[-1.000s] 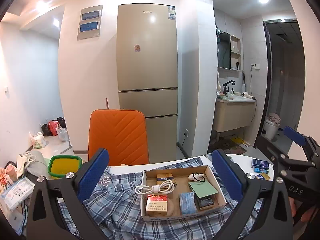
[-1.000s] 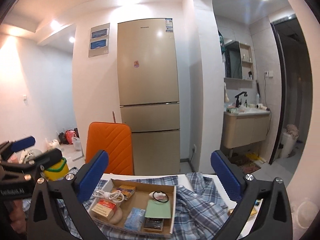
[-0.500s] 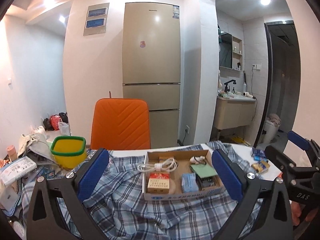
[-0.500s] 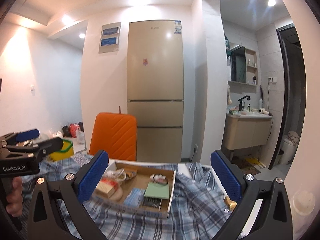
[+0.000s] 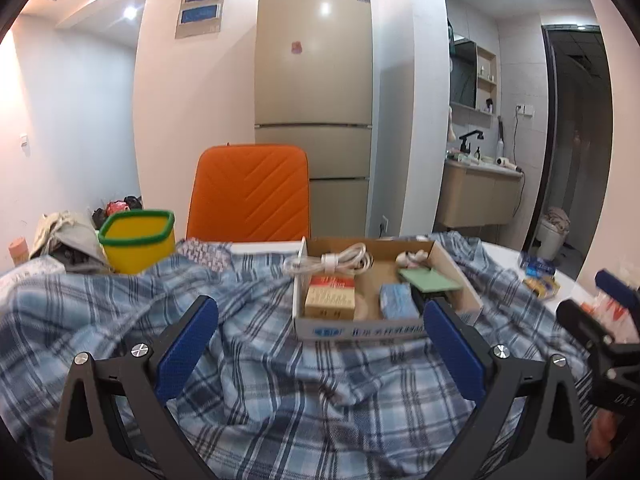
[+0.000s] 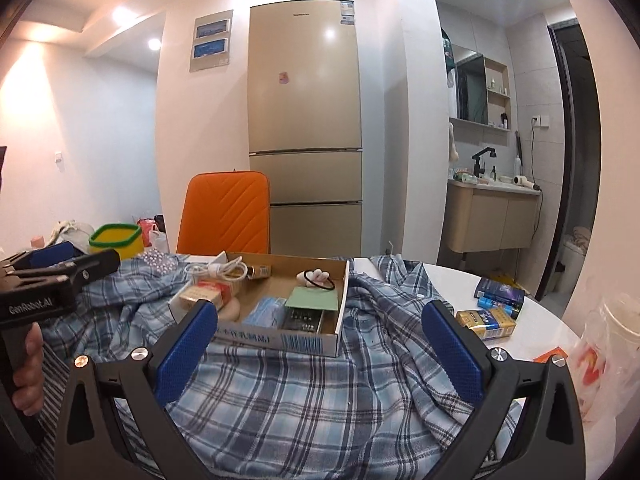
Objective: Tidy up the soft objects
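Blue-and-white plaid shirt (image 5: 280, 392), orange chevron-stitched chair (image 5: 250, 196), yellow bin (image 5: 136, 244) with green rim, blue-padded tongs (image 6: 318, 350)

My right hand-held gripper (image 6: 320, 344) hangs with its blue pads spread wide over the rumpled plaid shirt (image 6: 304, 400) covering the bench (image 6: 536, 320). A cardboard box (image 6: 276, 340) of small items sits on the shirt just ahead. At the left edge my left hand-held gripper (image 6: 60, 260) shows above the cloth.
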The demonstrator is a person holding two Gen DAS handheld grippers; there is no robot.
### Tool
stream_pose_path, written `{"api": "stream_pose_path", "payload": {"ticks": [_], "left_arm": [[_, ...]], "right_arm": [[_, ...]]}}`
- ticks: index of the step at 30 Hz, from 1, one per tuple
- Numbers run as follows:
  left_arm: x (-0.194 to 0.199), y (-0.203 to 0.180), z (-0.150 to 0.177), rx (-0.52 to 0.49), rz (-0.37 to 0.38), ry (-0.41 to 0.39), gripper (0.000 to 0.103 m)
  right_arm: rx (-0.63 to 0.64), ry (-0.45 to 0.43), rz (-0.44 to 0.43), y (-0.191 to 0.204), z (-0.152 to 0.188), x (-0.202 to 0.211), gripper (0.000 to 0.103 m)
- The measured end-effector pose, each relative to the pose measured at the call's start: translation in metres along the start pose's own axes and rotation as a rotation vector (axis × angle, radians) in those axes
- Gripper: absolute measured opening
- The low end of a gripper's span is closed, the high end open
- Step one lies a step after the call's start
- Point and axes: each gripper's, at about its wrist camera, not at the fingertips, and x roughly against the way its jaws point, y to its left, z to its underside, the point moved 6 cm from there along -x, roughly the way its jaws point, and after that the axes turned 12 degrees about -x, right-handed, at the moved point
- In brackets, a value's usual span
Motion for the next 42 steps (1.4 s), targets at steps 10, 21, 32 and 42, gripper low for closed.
{"api": "stream_pose_path", "payload": {"ticks": [10,21,32,42], "left_arm": [[-0.011,-0.002,0.022,-0.013,-0.011,0.039,0.102],[-0.004,0.0,0.018,-0.012,-0.036,0.007,0.102],[0.0,-0.003,0.015,-0.024,-0.035,-0.015,0.102],[0.0,-0.002,0.015,-0.024,-0.042,-0.013,0.102]], "right_arm": [[0.024,0.027,-0.011,0.004,0.012,-0.006,0.103],[0.013,0.037,-0.004,0.001,0.013,-0.01,0.103],[0.007,0.04,0.0,-0.001,0.014,-0.011,0.103],[0.003,0.043,0.002,-0.003,0.014,-0.012,0.103]]}}
